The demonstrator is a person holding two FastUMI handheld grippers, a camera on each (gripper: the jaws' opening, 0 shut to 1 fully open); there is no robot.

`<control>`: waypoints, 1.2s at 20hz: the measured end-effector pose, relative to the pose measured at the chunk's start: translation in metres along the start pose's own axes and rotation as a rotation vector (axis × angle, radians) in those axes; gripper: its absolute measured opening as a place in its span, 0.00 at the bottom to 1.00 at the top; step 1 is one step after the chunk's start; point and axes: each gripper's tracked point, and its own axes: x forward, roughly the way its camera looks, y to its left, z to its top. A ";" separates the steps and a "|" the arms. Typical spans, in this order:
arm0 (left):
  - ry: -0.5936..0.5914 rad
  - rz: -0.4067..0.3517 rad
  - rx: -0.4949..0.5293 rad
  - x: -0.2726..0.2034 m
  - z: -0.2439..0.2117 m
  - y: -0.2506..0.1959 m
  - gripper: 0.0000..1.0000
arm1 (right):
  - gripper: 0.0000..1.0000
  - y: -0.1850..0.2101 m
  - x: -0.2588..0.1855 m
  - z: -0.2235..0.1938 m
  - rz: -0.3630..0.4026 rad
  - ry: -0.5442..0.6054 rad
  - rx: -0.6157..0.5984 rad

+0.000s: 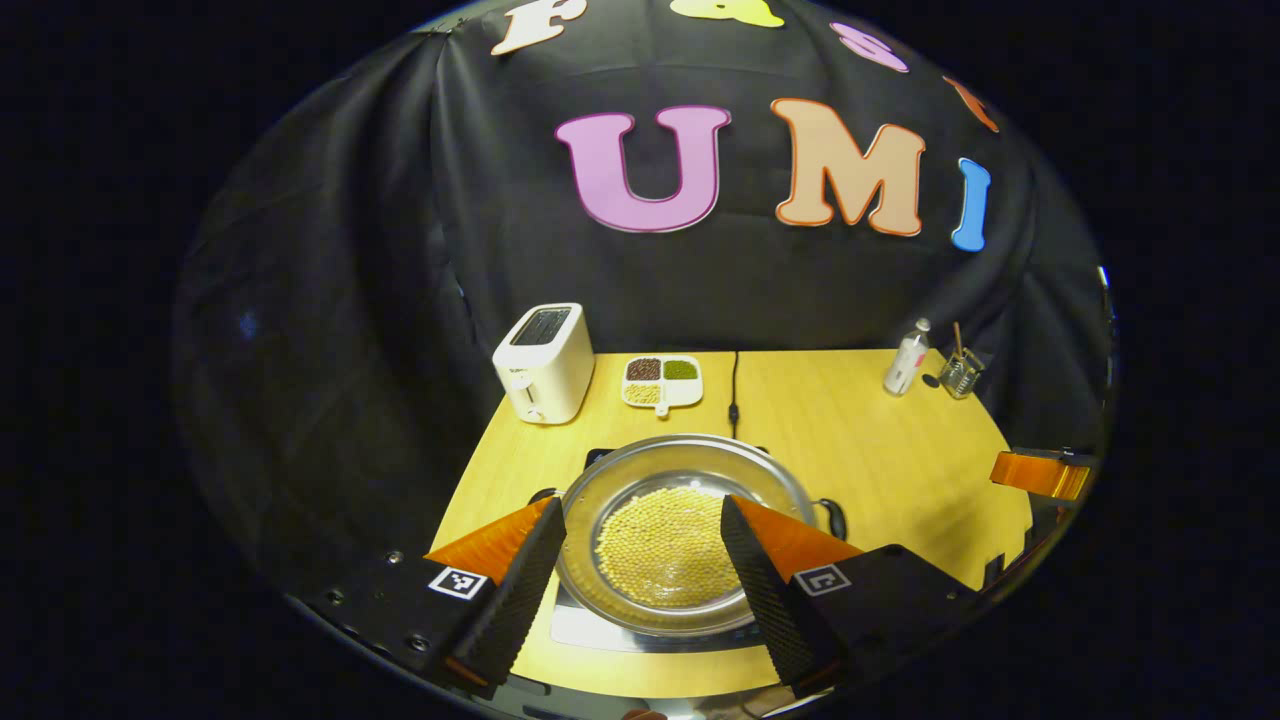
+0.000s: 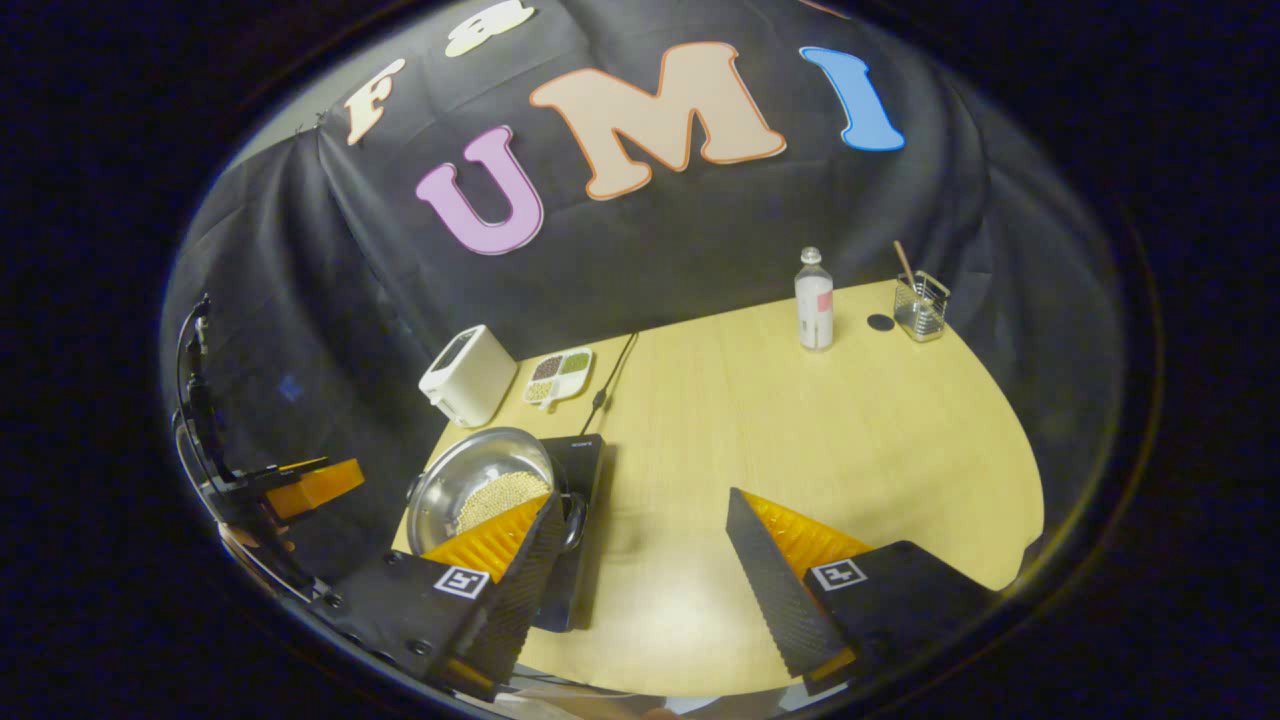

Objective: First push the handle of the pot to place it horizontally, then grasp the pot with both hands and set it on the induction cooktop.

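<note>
**Operator:** State the condition of the left hand-held gripper [image 1: 640, 570] at the bottom of the left gripper view.

**Technician:** Its fingers are spread and pinch nothing. The pot [image 1: 672, 532], a shallow steel pan holding pale beans, lies in the gap between them at lower centre of the frame. It appears to sit on the induction cooktop [image 1: 600, 628], whose flat plate shows beneath the pot's near rim.

**Operator:** And the right hand-held gripper [image 2: 640, 575]?

**Technician:** Also spread and empty, at the bottom of the right gripper view, over the bare surface [image 2: 800, 430]. In that view the pot [image 2: 480, 485] rests at lower left on the dark cooktop [image 2: 585, 470].

**Operator:** What does the step in hand require?

**Technician:** Judged from placement, the pot looks already set down, so the step is a clean retreat. Keep both sets of fingers wide, draw back level and avoid the rim. A small loop handle [image 1: 832, 517] shows at the pot's right edge in the left gripper view; clipping it could turn the pot or spill beans.

**Operator:** Obstacles farther off?

**Technician:** Mid-frame stand a white toaster [image 1: 545, 362] and a divided dish [image 1: 661, 382]; a black cable [image 1: 734, 385] runs toward the back. A bottle [image 1: 906, 358] and a wire cup [image 1: 961, 372] stand at upper right of the surface, well apart from the pot.
</note>
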 end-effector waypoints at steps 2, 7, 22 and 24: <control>-0.042 -0.002 -0.006 -0.017 0.014 -0.029 0.95 | 1.00 -0.017 -0.022 0.026 0.016 -0.054 -0.029; -0.238 0.001 -0.031 -0.055 0.065 -0.098 0.95 | 1.00 -0.047 -0.079 0.089 0.035 -0.218 -0.119; -0.539 0.020 -0.197 -0.128 0.068 -0.212 0.92 | 0.93 -0.109 -0.224 0.133 0.028 -0.570 -0.268; -0.546 0.030 -0.172 -0.127 0.060 -0.219 0.93 | 0.92 -0.127 -0.235 0.126 -0.001 -0.577 -0.260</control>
